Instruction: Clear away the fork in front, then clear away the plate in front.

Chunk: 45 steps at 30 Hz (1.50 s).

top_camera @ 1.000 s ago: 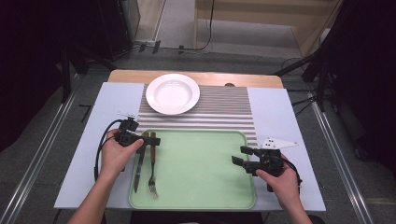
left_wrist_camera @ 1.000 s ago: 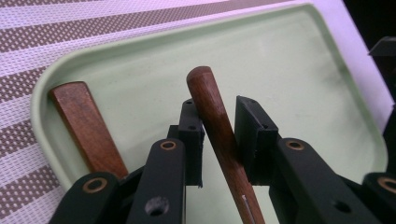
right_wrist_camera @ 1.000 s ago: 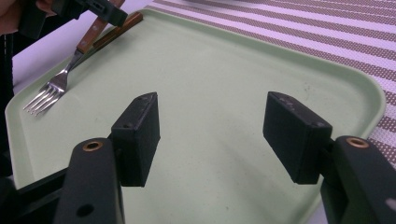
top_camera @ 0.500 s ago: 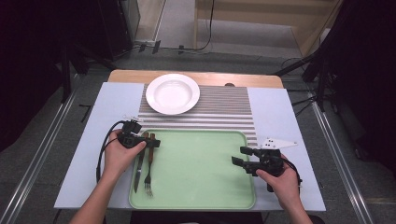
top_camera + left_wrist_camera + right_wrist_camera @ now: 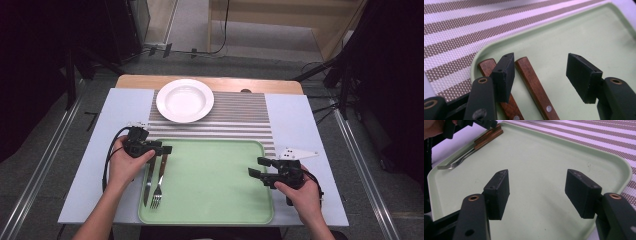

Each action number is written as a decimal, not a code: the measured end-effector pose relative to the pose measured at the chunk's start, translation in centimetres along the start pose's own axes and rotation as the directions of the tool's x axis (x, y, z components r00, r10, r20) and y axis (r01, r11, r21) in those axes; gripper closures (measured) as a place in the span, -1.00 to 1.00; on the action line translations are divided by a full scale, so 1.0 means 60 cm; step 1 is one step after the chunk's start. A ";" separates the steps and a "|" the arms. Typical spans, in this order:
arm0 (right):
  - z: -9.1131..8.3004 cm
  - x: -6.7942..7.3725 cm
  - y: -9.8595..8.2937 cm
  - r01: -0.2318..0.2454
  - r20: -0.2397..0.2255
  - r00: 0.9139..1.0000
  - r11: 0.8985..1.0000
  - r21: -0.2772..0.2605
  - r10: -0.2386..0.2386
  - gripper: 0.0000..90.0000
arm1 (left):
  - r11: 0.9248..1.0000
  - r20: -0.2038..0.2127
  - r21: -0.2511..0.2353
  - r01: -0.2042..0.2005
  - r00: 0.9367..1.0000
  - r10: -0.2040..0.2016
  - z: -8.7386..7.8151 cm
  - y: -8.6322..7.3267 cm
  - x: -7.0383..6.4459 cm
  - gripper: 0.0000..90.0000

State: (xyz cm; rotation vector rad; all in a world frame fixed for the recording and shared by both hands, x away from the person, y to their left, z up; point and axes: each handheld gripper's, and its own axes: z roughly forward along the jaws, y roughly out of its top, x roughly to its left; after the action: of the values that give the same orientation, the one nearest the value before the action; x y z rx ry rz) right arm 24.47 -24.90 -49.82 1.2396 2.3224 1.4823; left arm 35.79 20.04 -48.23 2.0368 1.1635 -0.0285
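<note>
A fork (image 5: 157, 190) and a knife (image 5: 148, 181) with wooden handles lie side by side at the left end of the green tray (image 5: 215, 200). My left gripper (image 5: 163, 149) hovers open just above the top ends of those handles. In the left gripper view the gripper (image 5: 541, 72) has one handle (image 5: 534, 83) between its jaws and the other handle (image 5: 487, 67) partly under the left jaw. My right gripper (image 5: 255, 167) stands open over the tray's right part; the right gripper view shows that gripper (image 5: 537, 192) with only bare tray (image 5: 536, 157) between its jaws, and the fork (image 5: 454, 163) far off.
A white plate (image 5: 185, 100) sits on the striped mat (image 5: 240, 117) behind the tray. A pale sheet (image 5: 295, 125) covers the table to either side. Cables trail from both grippers. The left gripper (image 5: 474, 123) shows at the top left of the right gripper view.
The left gripper has crept a little to the right over the cutlery handles. The right gripper has stayed where it was.
</note>
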 end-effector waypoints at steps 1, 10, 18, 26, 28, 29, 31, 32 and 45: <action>0.000 0.000 0.000 0.000 0.001 1.000 1.000 0.000 0.000 -0.21 | 1.000 -0.001 -0.003 0.001 1.000 -0.001 -0.002 0.000 0.000 -0.22; -0.003 -0.004 0.001 -0.001 0.006 1.000 1.000 -0.006 0.001 -0.21 | 0.999 0.016 -0.034 -0.003 1.000 0.003 -0.028 0.007 -0.001 -0.22; -0.003 -0.005 0.001 0.000 0.005 1.000 1.000 0.001 0.000 -0.22 | 0.999 0.036 -0.049 -0.003 0.999 0.005 -0.046 0.011 -0.004 -0.22; -0.002 -0.006 0.001 -0.001 0.005 1.000 1.000 0.003 0.001 -0.22 | 0.998 0.042 -0.058 -0.010 0.999 0.013 -0.062 0.015 -0.008 -0.22; -0.001 -0.005 0.000 -0.002 0.005 1.000 1.000 0.005 0.002 -0.22 | 0.998 0.042 -0.058 -0.004 0.999 0.006 -0.062 0.013 -0.005 -0.22; -0.001 -0.005 0.000 -0.004 0.007 1.000 1.000 0.005 0.004 -0.22 | 0.998 0.041 -0.061 -0.001 0.999 0.003 -0.061 0.012 -0.002 -0.22; -0.002 -0.006 -0.001 -0.003 0.027 1.000 1.000 -0.007 0.003 -0.22 | 0.999 0.024 -0.054 0.005 1.000 -0.004 -0.059 0.012 0.004 -0.35; -0.003 -0.008 -0.001 -0.011 0.023 1.000 1.000 -0.014 0.011 -0.22 | 0.999 0.021 -0.051 0.007 1.000 -0.006 -0.058 0.012 0.006 -0.35; 0.003 -0.012 -0.002 -0.017 0.014 1.000 1.000 -0.002 0.017 -0.22 | 0.998 -0.001 -0.029 0.047 0.999 -0.047 -0.030 0.057 0.038 -0.35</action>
State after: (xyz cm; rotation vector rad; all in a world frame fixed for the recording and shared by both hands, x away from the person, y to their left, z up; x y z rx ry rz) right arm 24.97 -25.32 -50.22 1.2690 2.3062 1.4759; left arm 39.07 21.87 -45.73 1.9840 1.2061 -0.0329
